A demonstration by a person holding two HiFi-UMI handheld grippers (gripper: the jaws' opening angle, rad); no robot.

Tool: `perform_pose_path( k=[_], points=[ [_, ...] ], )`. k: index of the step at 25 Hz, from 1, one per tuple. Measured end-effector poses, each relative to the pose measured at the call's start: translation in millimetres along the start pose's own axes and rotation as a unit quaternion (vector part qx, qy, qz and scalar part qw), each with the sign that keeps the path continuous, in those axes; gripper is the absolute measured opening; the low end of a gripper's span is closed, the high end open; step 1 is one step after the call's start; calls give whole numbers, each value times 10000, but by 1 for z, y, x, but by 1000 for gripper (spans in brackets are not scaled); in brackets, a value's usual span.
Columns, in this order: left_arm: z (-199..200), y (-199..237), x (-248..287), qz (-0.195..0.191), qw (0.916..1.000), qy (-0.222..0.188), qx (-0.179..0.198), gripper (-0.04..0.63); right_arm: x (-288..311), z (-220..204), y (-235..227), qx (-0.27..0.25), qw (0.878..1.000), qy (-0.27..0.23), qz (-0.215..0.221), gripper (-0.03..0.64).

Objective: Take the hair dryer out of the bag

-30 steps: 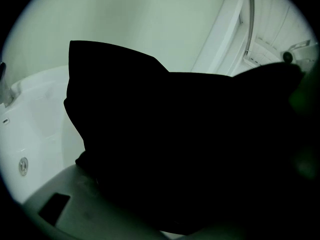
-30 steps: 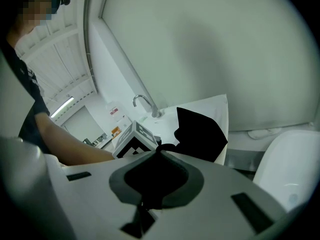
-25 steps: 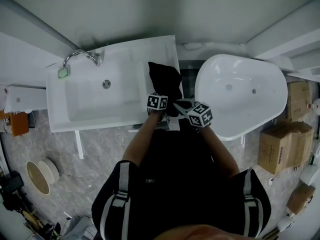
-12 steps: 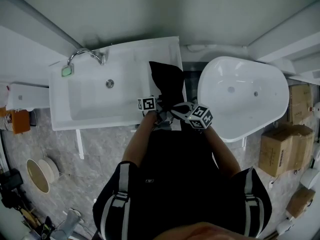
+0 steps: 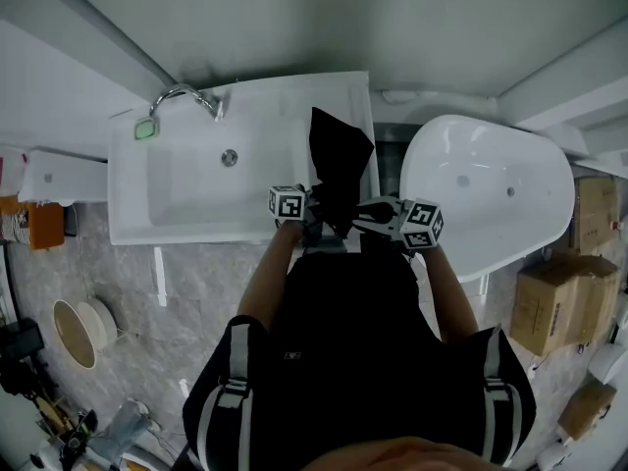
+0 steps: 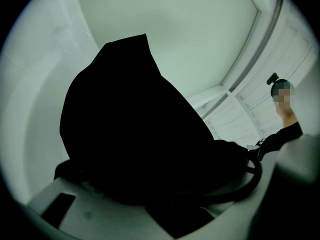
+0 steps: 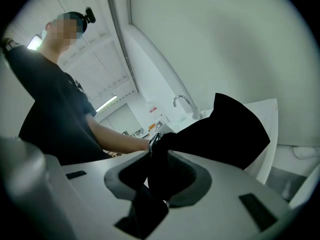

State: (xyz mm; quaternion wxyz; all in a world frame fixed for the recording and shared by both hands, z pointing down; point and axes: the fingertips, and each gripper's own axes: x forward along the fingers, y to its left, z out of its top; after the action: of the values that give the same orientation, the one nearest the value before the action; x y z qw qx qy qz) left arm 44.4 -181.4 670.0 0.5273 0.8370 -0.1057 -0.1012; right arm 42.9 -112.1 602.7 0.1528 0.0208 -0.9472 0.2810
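Gripping bag (image 5: 340, 160) at sink (image 5: 132, 194)
Left tool (image 5: 312, 214) clamps the bag; right tool (image 5: 361, 211) jaws are opening, fabric between them.

Just left of your left tongs (image 5: 312, 212) there's the white sink (image 5: 186, 192), its drain (image 5: 230, 157) set toward the far side of the basin. Beyond that, at the far rim, a curved chrome faucet (image 5: 186, 96) arcs over, with a small green thing (image 5: 146, 129) just beside it. Now look well right of those tongs: a white oval bathtub (image 5: 491, 194), and further right still, cardboard boxes (image 5: 549, 297). Nearer you and far off to the left, pale bowls (image 5: 78, 334) rest on the grey marbled floor (image 5: 201, 287).
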Motion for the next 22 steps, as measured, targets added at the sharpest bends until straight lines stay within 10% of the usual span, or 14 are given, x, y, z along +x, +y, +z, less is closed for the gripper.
perform_pose_path(
  k=[6, 12, 22],
  points=[
    [1, -33, -24, -291, 9991, 127, 288, 193, -23, 26, -31, -288, 9955, -347, -828, 141],
    [-9, -64, -54, -504, 9950, 510, 689, 193, -33, 41, -83, -1553, 9531, 454, -2558, 252],
    [-48, -96, -82, -967, 9865, 1006, 856, 201, 5, 41, -74, -2461, 9296, 1151, -2488, 196]
  ],
)
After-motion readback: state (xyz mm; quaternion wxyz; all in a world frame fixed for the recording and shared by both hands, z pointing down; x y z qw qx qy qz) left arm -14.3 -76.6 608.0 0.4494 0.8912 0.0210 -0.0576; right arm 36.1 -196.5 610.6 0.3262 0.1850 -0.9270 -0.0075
